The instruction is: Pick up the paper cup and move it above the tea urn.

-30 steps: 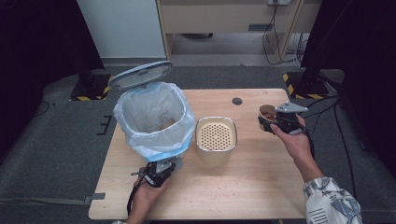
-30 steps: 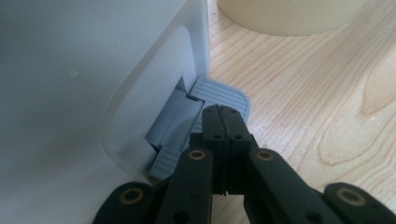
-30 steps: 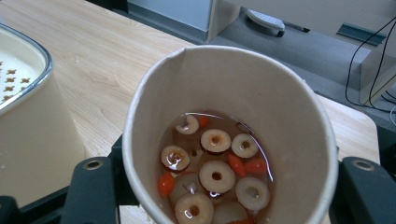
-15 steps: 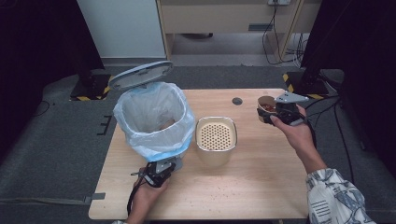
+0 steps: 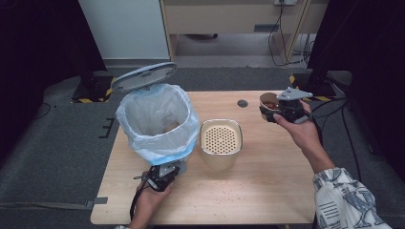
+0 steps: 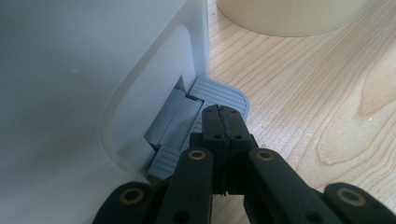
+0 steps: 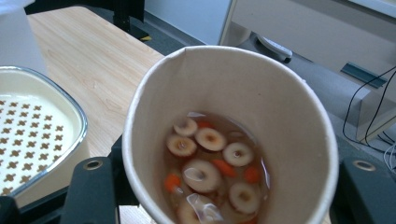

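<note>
A white pedal bin [image 5: 157,119] lined with a pale blue bag stands at the table's left, its grey lid [image 5: 143,76] raised. My left gripper [image 5: 165,172] is shut, and its closed tips [image 6: 223,116] rest on the bin's grey pedal [image 6: 219,93] at the foot of the white wall. At the table's far right, my right gripper [image 5: 274,112] is shut on a paper cup [image 5: 268,100] held above the tabletop. The cup [image 7: 233,93] holds broth with pale round slices and orange pieces. A cream container with a perforated top [image 5: 220,138] stands between bin and cup.
A small black disc [image 5: 242,103] lies near the table's far edge. Fine crumbs dot the wood near the front [image 5: 224,195]. Cables and a yellow-striped stand base [image 5: 315,88] sit on the floor beyond the right corner. The perforated container [image 7: 32,135] is left of the cup.
My right hand has lifted the cup a little higher above the table. The left gripper stays on the pedal and the lid stays up.
</note>
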`<state>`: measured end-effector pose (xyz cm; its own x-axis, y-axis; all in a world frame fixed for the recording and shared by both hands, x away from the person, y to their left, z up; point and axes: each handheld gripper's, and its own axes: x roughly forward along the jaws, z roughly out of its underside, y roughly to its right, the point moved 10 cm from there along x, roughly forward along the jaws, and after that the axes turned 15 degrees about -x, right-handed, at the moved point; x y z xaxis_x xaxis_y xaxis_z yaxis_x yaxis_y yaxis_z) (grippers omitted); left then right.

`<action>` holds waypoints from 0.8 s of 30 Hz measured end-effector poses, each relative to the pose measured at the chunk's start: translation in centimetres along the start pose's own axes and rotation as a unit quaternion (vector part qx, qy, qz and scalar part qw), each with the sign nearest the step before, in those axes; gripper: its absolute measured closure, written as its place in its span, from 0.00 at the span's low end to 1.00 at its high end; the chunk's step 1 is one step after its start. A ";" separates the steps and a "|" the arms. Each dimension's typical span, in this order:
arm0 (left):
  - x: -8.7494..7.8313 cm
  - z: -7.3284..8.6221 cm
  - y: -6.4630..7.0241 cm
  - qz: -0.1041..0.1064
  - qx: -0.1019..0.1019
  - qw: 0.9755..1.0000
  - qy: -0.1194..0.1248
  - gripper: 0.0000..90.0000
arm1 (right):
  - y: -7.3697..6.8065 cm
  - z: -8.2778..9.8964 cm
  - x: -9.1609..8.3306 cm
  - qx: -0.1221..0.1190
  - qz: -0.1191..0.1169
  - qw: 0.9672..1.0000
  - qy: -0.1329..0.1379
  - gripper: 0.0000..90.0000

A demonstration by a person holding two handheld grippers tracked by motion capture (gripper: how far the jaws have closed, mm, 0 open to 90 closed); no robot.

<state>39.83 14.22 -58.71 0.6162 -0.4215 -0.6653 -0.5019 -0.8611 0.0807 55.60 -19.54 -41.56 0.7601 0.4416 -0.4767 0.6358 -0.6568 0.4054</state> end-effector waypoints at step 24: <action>0.0 0.0 0.0 0.001 -0.002 1.000 -0.001 0.99 | -0.6 -4.2 0.0 -0.031 -0.015 0.999 0.018 0.39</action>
<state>39.82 14.23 -58.71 0.6140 -0.4236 -0.6660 -0.5016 -0.8609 0.0850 55.77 -16.59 -38.50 0.7436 0.4831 -0.4622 0.6653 -0.6040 0.4388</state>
